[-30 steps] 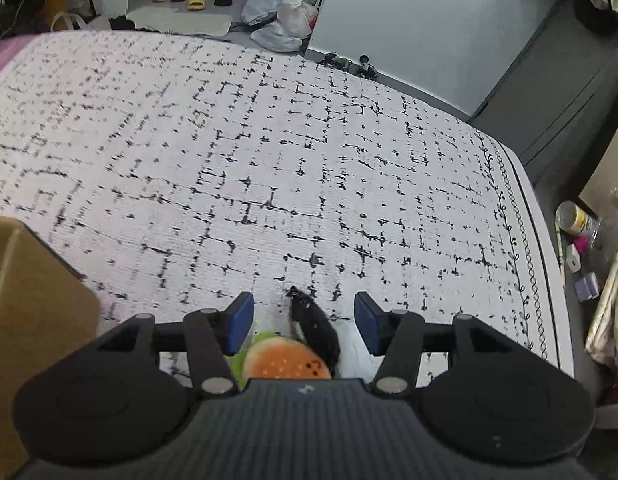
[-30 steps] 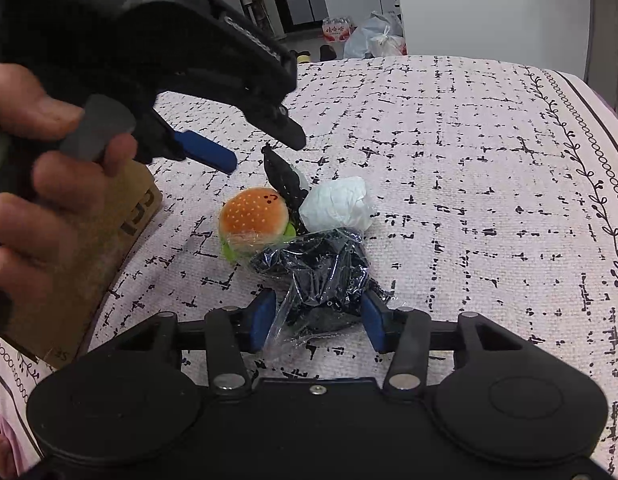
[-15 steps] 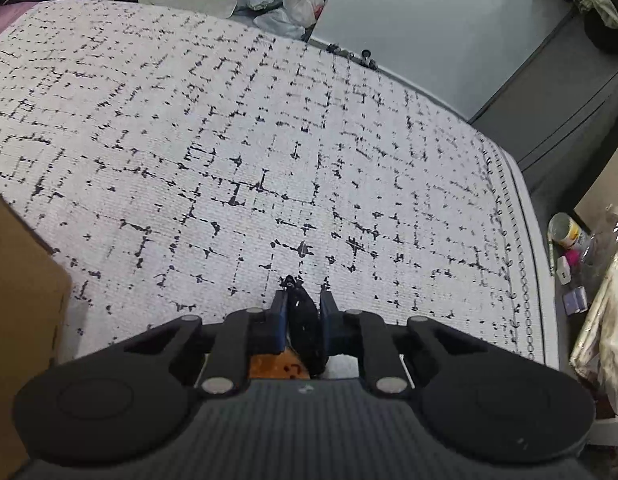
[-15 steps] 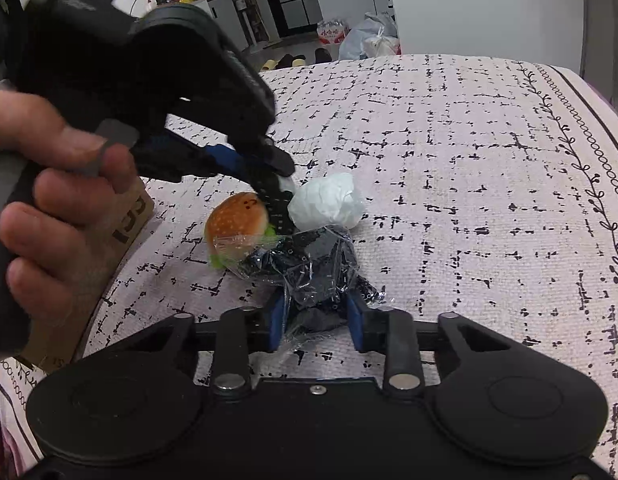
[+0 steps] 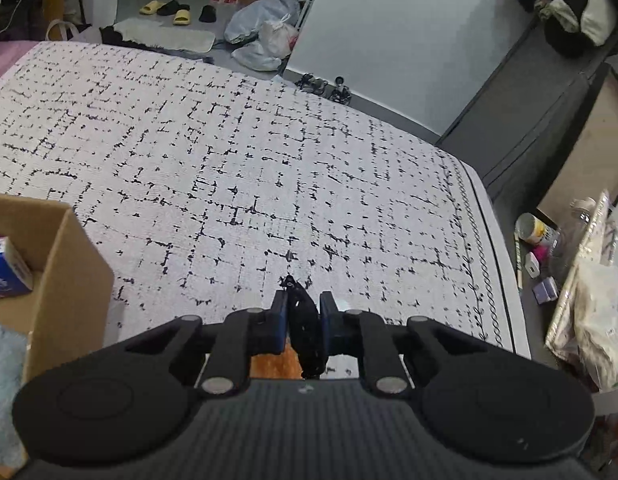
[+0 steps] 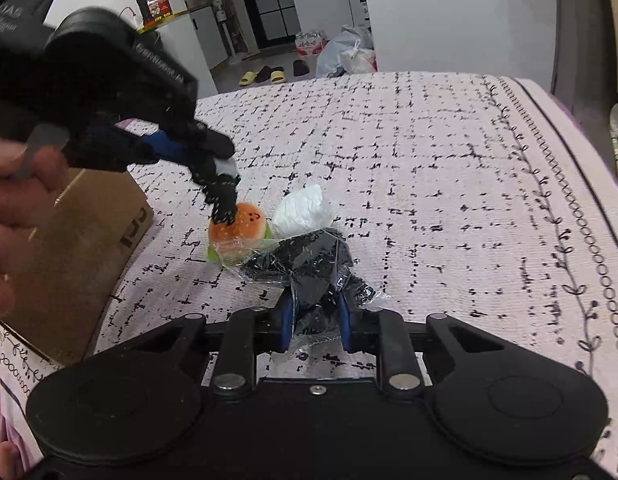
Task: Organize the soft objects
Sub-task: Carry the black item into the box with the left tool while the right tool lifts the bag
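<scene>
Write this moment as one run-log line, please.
left gripper: shut on black strap of burger plush | right gripper: shut on plastic bag | box: left

The burger plush (image 5: pixel 275 364) is largely hidden behind the left claw (image 5: pixel 303 322) in the left wrist view. The cardboard box (image 5: pixel 49 280) is cut by the frame edge. The contents of the clear bag (image 6: pixel 309 264) are indistinct; the left claw (image 6: pixel 213 160) appears blurred.
</scene>
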Available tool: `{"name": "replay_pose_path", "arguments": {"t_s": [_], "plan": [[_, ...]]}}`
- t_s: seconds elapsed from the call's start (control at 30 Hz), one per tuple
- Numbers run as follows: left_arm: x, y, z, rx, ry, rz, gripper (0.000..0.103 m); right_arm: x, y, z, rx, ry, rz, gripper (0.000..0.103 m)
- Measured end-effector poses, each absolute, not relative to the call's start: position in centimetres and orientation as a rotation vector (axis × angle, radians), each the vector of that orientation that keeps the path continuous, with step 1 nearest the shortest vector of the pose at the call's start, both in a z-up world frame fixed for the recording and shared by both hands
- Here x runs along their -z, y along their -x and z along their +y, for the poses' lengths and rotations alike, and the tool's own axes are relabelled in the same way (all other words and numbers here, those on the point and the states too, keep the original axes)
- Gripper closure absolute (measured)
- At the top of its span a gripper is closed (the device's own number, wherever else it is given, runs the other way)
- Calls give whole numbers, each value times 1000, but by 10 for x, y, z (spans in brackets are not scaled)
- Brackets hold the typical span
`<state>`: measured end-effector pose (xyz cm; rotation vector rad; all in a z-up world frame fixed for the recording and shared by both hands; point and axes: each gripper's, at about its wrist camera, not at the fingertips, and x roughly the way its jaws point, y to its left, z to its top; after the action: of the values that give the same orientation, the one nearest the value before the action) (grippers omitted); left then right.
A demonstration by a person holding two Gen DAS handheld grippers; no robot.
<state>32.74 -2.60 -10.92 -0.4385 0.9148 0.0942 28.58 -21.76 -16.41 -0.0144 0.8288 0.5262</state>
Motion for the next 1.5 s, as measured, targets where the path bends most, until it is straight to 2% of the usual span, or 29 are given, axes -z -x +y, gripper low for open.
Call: {"name": "replay_pose_path", "arguments": {"t_s": [0.9,1.5], "plan": [[58,-240,-10,57,341,798,88,92,-251,-226,-442,26,738,81],[54,-205,83,-3,391,700,88,71,-244,-178,-473,127,721,81]]}}
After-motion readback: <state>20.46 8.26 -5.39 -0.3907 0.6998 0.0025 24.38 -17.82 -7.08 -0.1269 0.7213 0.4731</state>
